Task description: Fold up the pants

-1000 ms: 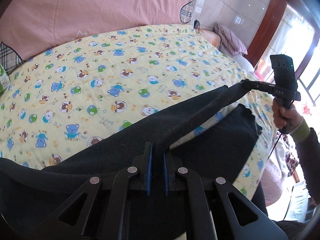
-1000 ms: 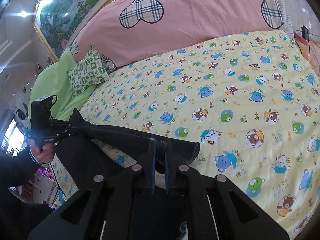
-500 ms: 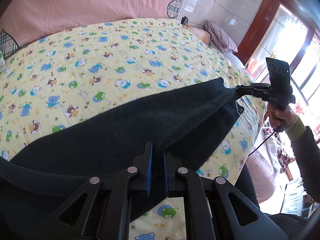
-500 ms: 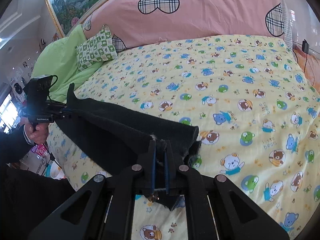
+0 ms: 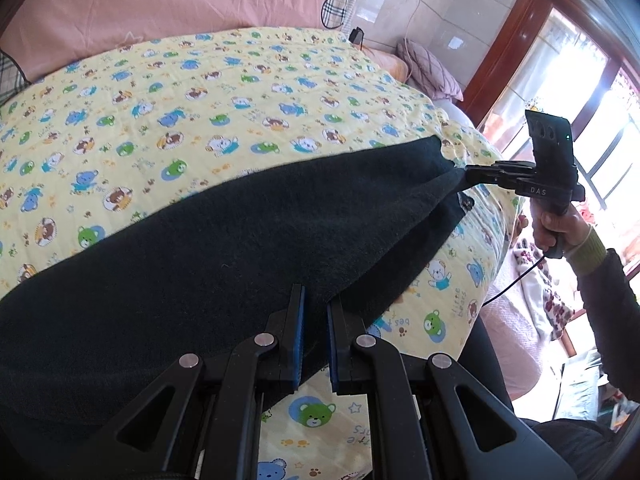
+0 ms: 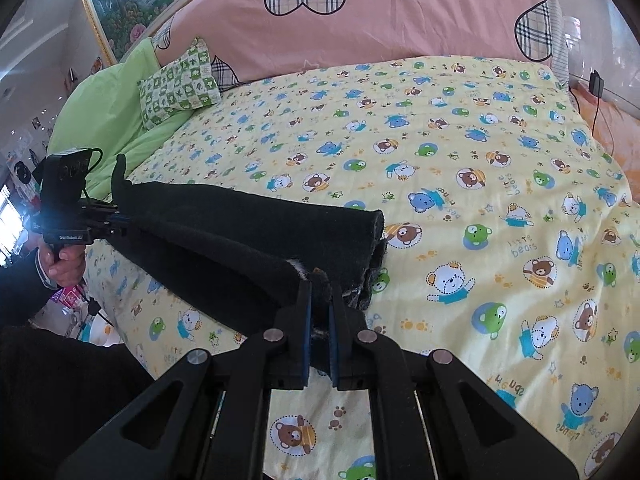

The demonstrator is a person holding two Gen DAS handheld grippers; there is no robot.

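Dark pants (image 5: 224, 248) lie stretched across the near edge of a bed with a yellow bear-print sheet (image 5: 224, 92). My left gripper (image 5: 316, 300) is shut on one end of the pants. My right gripper (image 6: 319, 298) is shut on the other end, where the fabric edge bunches between the blue pads. The pants (image 6: 240, 232) run from one gripper to the other, folded lengthwise, resting on the sheet (image 6: 480, 184). The right gripper (image 5: 472, 174) shows in the left wrist view, the left gripper (image 6: 120, 216) in the right wrist view.
A pink headboard cushion (image 6: 360, 20) with plaid hearts runs along the far side. A green checked pillow (image 6: 180, 84) and green bedding (image 6: 100, 112) lie at the bed's left. A purple cushion (image 5: 430, 68) and a charger cable (image 5: 356, 34) sit by the wall. A window door (image 5: 560, 80) stands right.
Both grippers have carried the pants down and forward onto the sheet. The fabric, earlier hanging taut above the bed edge, now lies spread on the bed.
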